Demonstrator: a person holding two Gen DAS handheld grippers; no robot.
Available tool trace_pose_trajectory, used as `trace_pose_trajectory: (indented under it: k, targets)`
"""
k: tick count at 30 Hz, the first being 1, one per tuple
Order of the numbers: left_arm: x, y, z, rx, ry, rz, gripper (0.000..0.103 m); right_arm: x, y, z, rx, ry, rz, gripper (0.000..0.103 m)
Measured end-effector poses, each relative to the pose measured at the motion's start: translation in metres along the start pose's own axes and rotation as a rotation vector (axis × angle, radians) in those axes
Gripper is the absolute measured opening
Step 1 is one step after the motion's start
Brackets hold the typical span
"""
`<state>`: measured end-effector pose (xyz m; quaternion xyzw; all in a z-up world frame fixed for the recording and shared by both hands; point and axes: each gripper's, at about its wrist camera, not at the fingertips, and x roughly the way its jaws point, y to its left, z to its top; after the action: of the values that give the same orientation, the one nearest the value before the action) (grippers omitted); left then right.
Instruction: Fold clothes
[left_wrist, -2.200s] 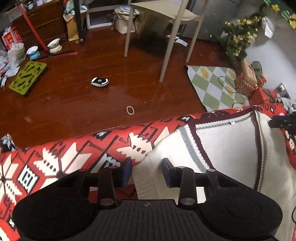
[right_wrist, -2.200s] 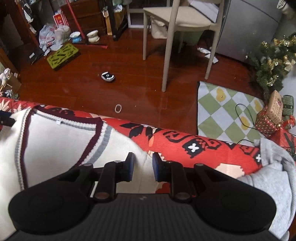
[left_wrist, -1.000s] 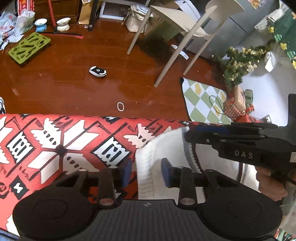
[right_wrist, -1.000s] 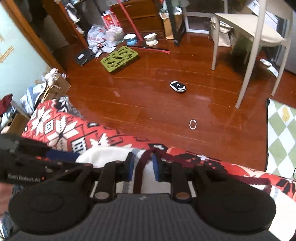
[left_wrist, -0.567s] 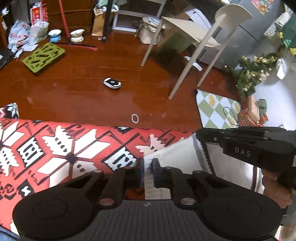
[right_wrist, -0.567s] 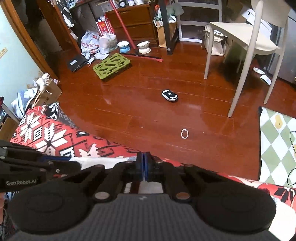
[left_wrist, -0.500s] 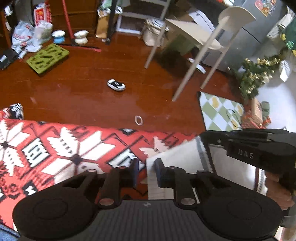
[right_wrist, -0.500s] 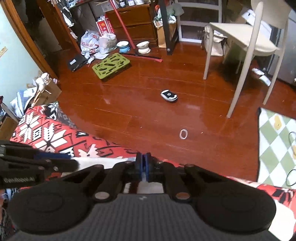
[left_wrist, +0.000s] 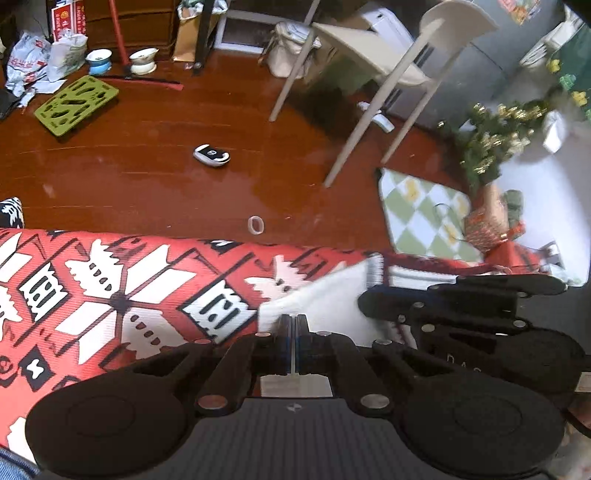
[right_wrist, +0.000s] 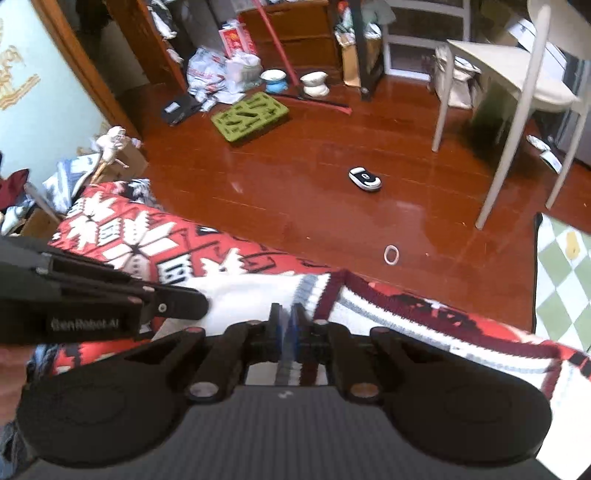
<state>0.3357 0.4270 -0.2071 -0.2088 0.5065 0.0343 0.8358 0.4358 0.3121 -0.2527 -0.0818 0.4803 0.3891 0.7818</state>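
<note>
Both grippers clamped on the sweater edge.

Nearest us, the left gripper (left_wrist: 294, 334) has just closed fully, pinching the cream knit of the sweater (left_wrist: 325, 299); the right gripper (right_wrist: 284, 325) has likewise just closed, its pads gripping the fabric beside the maroon-and-grey trim. The sweater lies on the red patterned blanket (left_wrist: 110, 291). Beyond the blanket edge we see the wooden floor (left_wrist: 147, 177), a white ring (left_wrist: 255, 224), a black-and-white mouse (left_wrist: 211, 155), then the cream chair (left_wrist: 376, 66).
</note>
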Motion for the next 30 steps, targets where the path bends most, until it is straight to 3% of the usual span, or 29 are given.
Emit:
trace_pose_trajectory:
  k: [6,10,14,19,23,30]
  targets:
    - [0.003,0.003,0.013,-0.077,-0.034,0.004,0.002,0.009,-0.016,0.019,0.085,-0.023,0.019,0.000]
    - [-0.007,-0.003,0.020,-0.089,-0.046,-0.008,0.001,-0.008,-0.026,0.022,0.085,-0.045,-0.013,0.003]
    - [-0.018,-0.029,0.023,0.005,-0.006,-0.053,0.001,-0.046,-0.052,0.009,0.141,-0.061,-0.040,0.003]
    - [-0.017,-0.084,0.016,0.103,0.035,-0.136,0.002,-0.100,-0.084,-0.033,0.213,-0.070,-0.118,0.006]
    - [0.012,-0.133,0.004,0.180,0.089,-0.185,0.001,-0.131,-0.115,-0.073,0.287,-0.059,-0.217,0.006]
    - [0.065,-0.202,-0.012,0.319,0.167,-0.201,0.002,-0.147,-0.169,-0.118,0.397,-0.058,-0.252,0.006]
